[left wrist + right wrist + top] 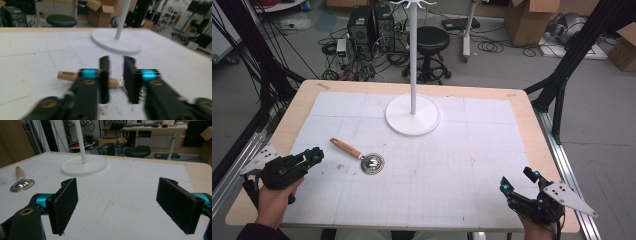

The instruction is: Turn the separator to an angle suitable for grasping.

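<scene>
Nearest to me, I am holding the right gripper [518, 182] at about five o'clock on the table [532, 125], and it is sitting wide open with nothing between its jaws; in the right gripper view the two black pads [65, 205] are standing far apart over bare white matting. At about eight o'clock I am keeping the left gripper [315, 155] low over the mat, jaws narrowly parted and gripping nothing, pointing toward the two o'clock direction.

Just beyond it, the wooden-handled tool [359, 156] is lying flat on the mat at roughly nine o'clock of the table's centre. Its handle [345, 148] is running out toward ten o'clock and its round metal head [372, 163] is resting nearer the middle. In the left gripper view the handle [67, 75] is crossing right behind the jaws, though that picture is blurring.

I am judging the tool to be light and stiff. The shiny head is looking slippery and too flat to pinch well, so I am favouring the wooden handle, mid-length, with the jaws closing across it.

Farther off, at twelve o'clock, the white stand [413, 114] is rising from its round base, well apart from the tool.
</scene>
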`<state>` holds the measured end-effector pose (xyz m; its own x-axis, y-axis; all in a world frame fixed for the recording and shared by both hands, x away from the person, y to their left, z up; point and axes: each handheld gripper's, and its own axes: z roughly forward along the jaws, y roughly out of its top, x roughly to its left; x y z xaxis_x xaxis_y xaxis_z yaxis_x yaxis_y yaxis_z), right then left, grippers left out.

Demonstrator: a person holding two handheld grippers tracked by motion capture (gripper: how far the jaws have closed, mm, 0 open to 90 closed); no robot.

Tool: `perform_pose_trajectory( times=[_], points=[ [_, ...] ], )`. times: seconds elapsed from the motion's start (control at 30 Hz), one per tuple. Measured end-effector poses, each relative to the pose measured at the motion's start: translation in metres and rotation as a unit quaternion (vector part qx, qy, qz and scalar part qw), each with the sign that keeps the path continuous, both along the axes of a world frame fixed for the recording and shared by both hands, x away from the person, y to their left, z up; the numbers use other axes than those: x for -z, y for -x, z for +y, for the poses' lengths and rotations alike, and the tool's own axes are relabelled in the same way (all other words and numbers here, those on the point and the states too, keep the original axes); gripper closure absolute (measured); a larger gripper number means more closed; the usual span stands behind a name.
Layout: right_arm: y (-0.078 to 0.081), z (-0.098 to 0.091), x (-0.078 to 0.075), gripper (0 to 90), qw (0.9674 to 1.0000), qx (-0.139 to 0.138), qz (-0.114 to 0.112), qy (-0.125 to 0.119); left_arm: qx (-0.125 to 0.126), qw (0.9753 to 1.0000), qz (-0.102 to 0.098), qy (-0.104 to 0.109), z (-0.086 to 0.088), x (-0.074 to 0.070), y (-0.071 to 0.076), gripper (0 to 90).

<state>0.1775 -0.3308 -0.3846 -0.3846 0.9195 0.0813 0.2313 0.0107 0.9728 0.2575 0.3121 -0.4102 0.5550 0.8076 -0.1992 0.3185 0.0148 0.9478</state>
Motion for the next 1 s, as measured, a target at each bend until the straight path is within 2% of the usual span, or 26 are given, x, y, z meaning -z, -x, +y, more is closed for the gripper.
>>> perform_pose_trajectory(
  times=[0.03,0.07,0.1,0.2,0.27,0.4,0.43,0.47,0.57,0.63,0.73,0.8,0.83,0.87,0.9,0.97,1.0],
  points=[
    [0.000,0.001,-0.001,16.2,1.0000,0.000,0.000,0.004,0.000,1.0000,0.000,0.000,0.000,0.000,0.000,88.7],
    [0.000,0.002,-0.001,16.2,1.0000,0.000,-0.002,0.004,-0.009,0.9996,0.018,-0.020,-0.001,0.003,-0.005,89.6],
    [0.000,0.003,-0.002,16.2,1.0000,0.000,-0.003,0.005,-0.009,0.9996,0.018,-0.020,-0.001,0.003,-0.005,89.6],
    [0.001,0.005,-0.002,16.3,1.0000,-0.003,-0.001,0.006,-0.035,0.9971,0.041,-0.054,-0.002,0.009,-0.014,89.7],
    [0.000,0.004,-0.001,16.5,1.0000,-0.002,0.001,0.005,-0.043,0.9966,0.045,-0.055,-0.001,0.010,-0.018,89.7],
    [-0.001,0.001,0.000,16.5,1.0000,0.004,0.001,-0.002,-0.063,0.9909,0.085,-0.083,-0.003,0.021,-0.037,89.7],
    [-0.002,-0.001,0.000,16.5,1.0000,0.007,0.002,-0.006,-0.062,0.9874,0.100,-0.106,-0.005,0.026,-0.045,89.7],
    [-0.002,-0.001,0.000,16.5,1.0000,0.007,0.002,-0.006,-0.062,0.9874,0.100,-0.106,-0.005,0.026,-0.045,89.6],
    [-0.003,-0.001,0.000,16.4,0.9999,0.008,0.000,-0.007,-0.065,0.9842,0.109,-0.123,-0.008,0.027,-0.054,89.7],
    [-0.001,-0.002,-0.001,16.5,0.9999,0.009,-0.001,-0.007,-0.074,0.9834,0.112,-0.122,-0.009,0.029,-0.060,89.7],
    [0.001,-0.002,0.000,16.5,0.9999,0.008,-0.001,-0.008,-0.078,0.9805,0.123,-0.132,-0.012,0.031,-0.072,89.6],
    [0.000,-0.002,0.001,16.5,0.9999,0.007,-0.001,-0.010,-0.091,0.9784,0.143,-0.119,-0.014,0.035,-0.080,89.6],
    [0.000,-0.002,0.001,16.5,0.9999,0.006,0.001,-0.010,-0.091,0.9784,0.143,-0.119,-0.014,0.035,-0.080,89.7],
    [-0.001,-0.002,0.001,16.5,0.9999,0.007,0.000,-0.013,-0.094,0.9771,0.152,-0.116,-0.015,0.037,-0.083,89.7],
    [-0.002,-0.002,0.000,16.5,0.9999,0.006,-0.001,-0.012,-0.092,0.9740,0.163,-0.127,-0.020,0.038,-0.089,89.7],
    [-0.002,-0.002,0.000,16.5,0.9999,0.005,-0.001,-0.013,-0.088,0.9741,0.164,-0.129,-0.022,0.036,-0.092,89.7],
    [-0.004,-0.001,0.001,16.5,0.9999,0.003,0.001,-0.011,-0.089,0.9749,0.160,-0.126,-0.027,0.032,-0.097,89.6]
  ],
)
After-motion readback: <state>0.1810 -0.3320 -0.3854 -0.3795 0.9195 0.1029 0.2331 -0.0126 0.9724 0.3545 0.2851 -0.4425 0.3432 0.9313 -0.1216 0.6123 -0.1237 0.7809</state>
